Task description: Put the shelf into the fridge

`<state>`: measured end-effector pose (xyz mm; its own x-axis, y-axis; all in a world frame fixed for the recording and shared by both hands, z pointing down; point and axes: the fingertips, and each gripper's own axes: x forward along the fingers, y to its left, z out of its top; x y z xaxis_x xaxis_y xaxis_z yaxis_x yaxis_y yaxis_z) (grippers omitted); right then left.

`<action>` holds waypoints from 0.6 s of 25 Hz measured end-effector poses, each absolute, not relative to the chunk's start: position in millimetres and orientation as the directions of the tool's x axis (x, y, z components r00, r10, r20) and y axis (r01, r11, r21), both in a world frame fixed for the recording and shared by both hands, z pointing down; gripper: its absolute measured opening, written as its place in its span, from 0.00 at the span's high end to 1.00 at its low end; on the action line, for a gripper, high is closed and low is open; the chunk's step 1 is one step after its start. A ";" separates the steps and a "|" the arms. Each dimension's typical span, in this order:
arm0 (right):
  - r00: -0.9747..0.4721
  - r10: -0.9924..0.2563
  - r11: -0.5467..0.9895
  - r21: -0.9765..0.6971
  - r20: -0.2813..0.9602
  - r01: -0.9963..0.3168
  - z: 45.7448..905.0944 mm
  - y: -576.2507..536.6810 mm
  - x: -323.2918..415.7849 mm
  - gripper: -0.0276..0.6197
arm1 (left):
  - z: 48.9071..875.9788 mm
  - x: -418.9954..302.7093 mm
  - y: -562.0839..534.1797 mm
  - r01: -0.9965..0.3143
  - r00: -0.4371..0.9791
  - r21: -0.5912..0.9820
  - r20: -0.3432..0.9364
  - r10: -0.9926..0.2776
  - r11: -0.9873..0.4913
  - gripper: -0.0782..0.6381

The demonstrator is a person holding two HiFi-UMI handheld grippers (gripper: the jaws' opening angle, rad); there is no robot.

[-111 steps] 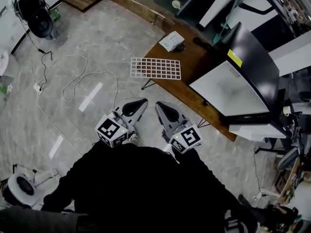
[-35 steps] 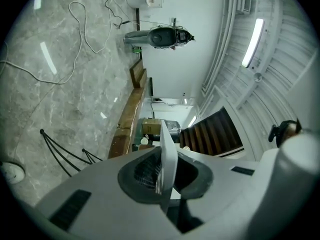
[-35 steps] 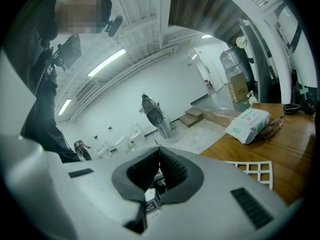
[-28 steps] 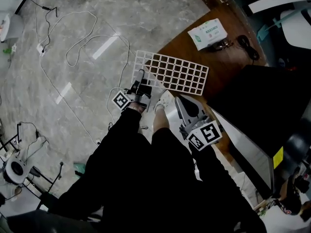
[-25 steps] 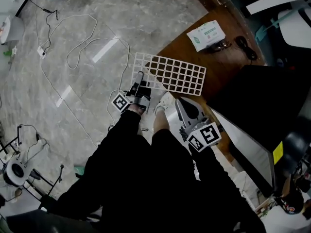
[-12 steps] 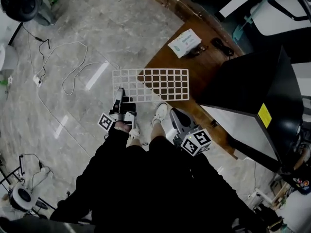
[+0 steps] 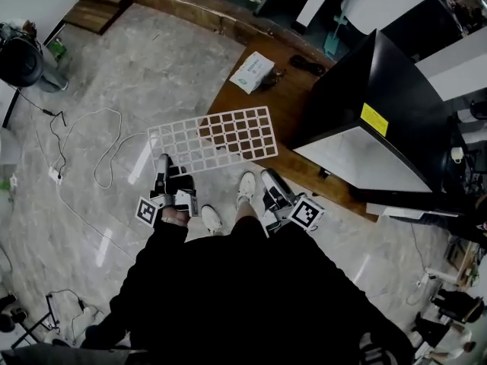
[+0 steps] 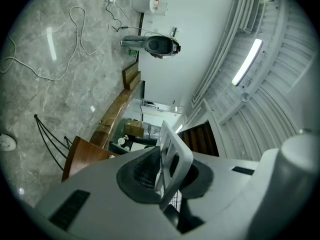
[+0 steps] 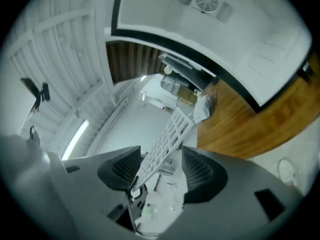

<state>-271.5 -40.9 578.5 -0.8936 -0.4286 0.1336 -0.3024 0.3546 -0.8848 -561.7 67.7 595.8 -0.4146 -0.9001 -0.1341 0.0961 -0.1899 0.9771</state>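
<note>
My left hand-held gripper (image 7: 162,164) is clamped on the near left corner of the white grid shelf (image 7: 217,139), which hangs across the table's (image 7: 255,101) left edge. My right hand-held gripper (image 7: 269,182) has just been opening, and the shelf's near edge runs between its wide-apart jaws.

No legible text or numbers

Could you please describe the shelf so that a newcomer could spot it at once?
Find the black fridge at the right and the curved wooden table beside it. Over the table's left edge and the grey floor hangs the shelf, in mid-air. It is the only flat white grid of square holes, and the left gripper has its jaws shut on its near-left corner.
</note>
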 end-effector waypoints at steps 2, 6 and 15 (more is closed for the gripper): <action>-0.865 -0.498 0.280 -0.930 0.070 -0.237 574.3 -46.5 -265.2 0.55 | 582.3 -555.8 75.6 0.104 -0.394 0.975 -0.140 -0.908 -0.195 0.84; -0.795 -0.606 0.191 -0.968 0.015 -0.163 578.2 -61.1 -255.0 0.54 | 566.8 -542.2 79.9 0.118 -0.341 0.971 -0.159 -0.926 -0.210 0.84; -0.667 -0.745 0.103 -0.988 0.000 -0.116 572.1 -58.7 -219.9 0.81 | 551.9 -507.1 83.6 0.142 -0.234 0.966 -0.181 -0.955 -0.218 0.83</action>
<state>-219.9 -58.7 572.1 -0.6672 -0.7449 0.0003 -0.1158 0.1033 -0.9879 -507.1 83.6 551.9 -0.2343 -0.9551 -0.1813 0.1419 -0.2181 0.9656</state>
